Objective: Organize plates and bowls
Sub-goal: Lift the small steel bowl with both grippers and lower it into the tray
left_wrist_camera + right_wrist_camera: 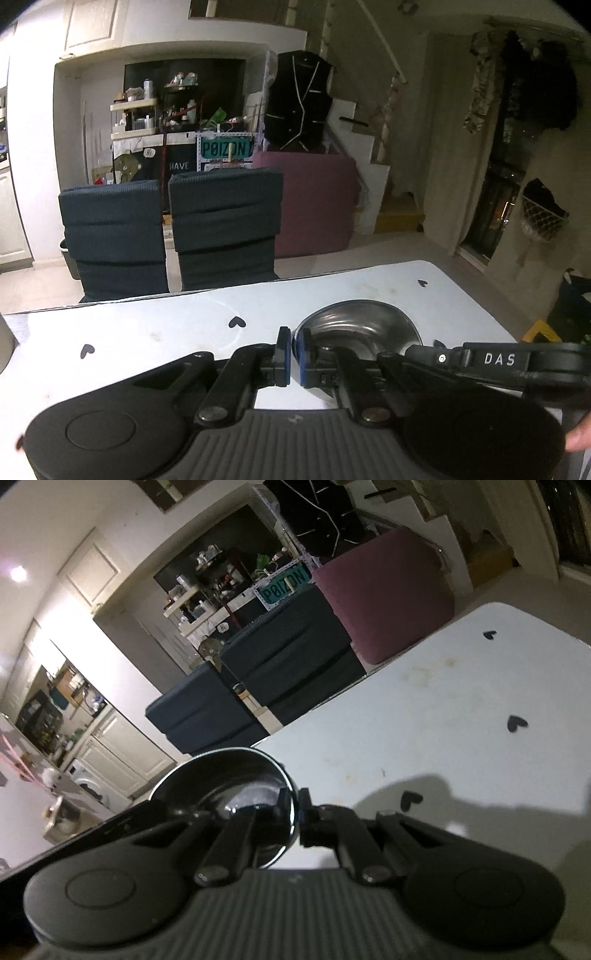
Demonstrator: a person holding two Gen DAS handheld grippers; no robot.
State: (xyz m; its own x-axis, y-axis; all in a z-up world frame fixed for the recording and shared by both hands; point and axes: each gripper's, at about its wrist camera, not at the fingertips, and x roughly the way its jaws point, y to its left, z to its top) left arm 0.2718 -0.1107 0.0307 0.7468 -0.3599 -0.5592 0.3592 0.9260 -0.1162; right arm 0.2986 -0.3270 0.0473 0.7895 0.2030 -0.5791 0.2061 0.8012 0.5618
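Bowl rim is pinched by both hand-held grippers, left and right, above the bench. Thin rim grips risk slipping; uneven pull could tip it.

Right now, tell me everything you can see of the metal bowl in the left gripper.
The metal bowl is round, shiny and steel-looking, shallow with a thin rolled rim, and it looks empty. It sits tilted over the white table, its opening toward the camera. The left gripper is shut on its near-left rim, one blue-edged pad inside, one outside. The other gripper's black body overlaps its right edge; whether it touches, I cannot tell.
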